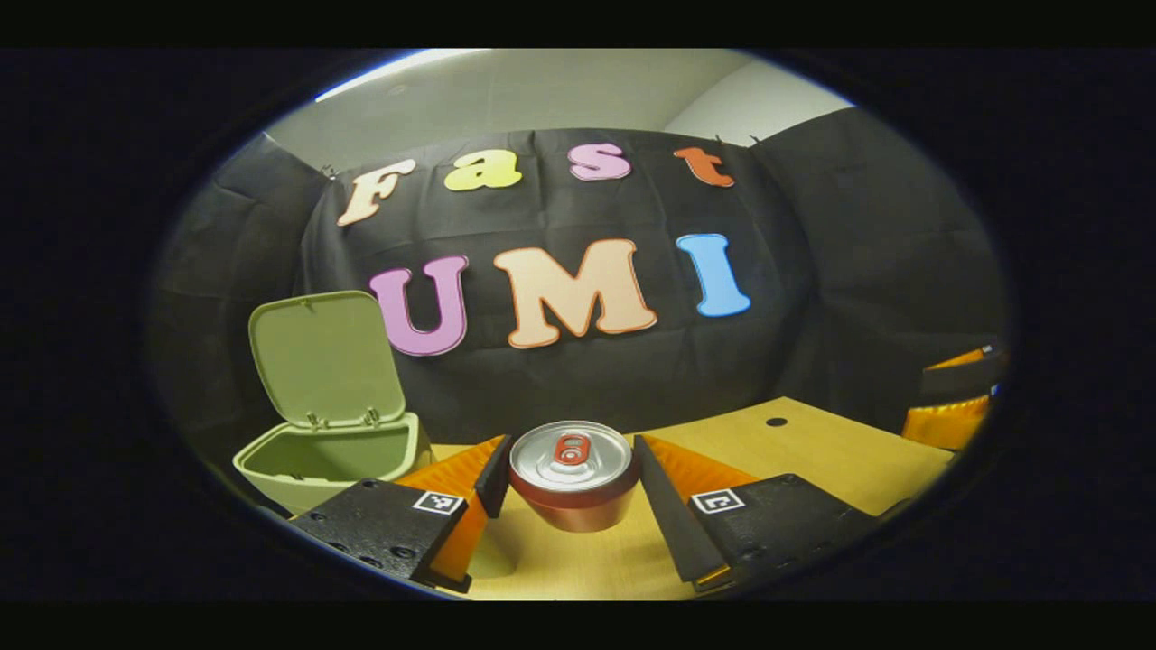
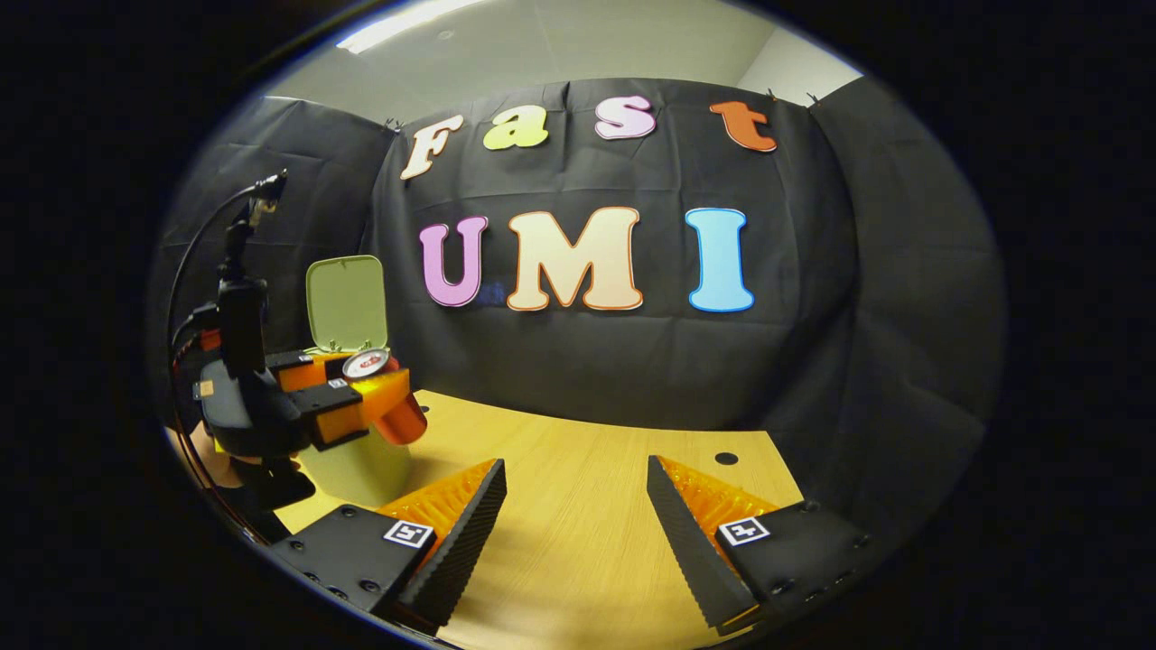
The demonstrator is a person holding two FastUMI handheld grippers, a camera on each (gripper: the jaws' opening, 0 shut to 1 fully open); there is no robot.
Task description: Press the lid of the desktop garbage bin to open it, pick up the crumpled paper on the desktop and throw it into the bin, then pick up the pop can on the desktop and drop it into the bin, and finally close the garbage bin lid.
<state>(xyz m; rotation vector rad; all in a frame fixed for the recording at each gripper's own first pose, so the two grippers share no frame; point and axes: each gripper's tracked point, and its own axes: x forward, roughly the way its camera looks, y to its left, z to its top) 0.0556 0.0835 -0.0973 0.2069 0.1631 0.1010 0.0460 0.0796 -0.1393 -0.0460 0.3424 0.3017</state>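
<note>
In the left gripper view, the left gripper (image 1: 573, 483) has the can (image 1: 573, 474) squeezed between its two fingers (image 1: 495, 476). The can stands up straight, with its shiny top and pull tab facing up. It looks lifted a little above the counter (image 1: 813, 451). The bin (image 1: 336, 456) sits off to the left and a bit farther back. Its lid (image 1: 325, 358) stands wide open, so the way in is free. I think the can must go left and forward, over the open mouth, before the fingers let go.

In the right gripper view, the right gripper (image 2: 576, 515) holds nothing. Its fingers are spread apart over the bare counter (image 2: 578, 451). Farther off on the left, the left gripper (image 2: 366, 388) carries the can (image 2: 384, 397) just beside the bin (image 2: 357, 465), with the lid (image 2: 347, 302) up behind it. The left gripper is much nearer the bin than the right one.

I cannot see inside the bin, so I cannot tell if the paper is in there.
</note>
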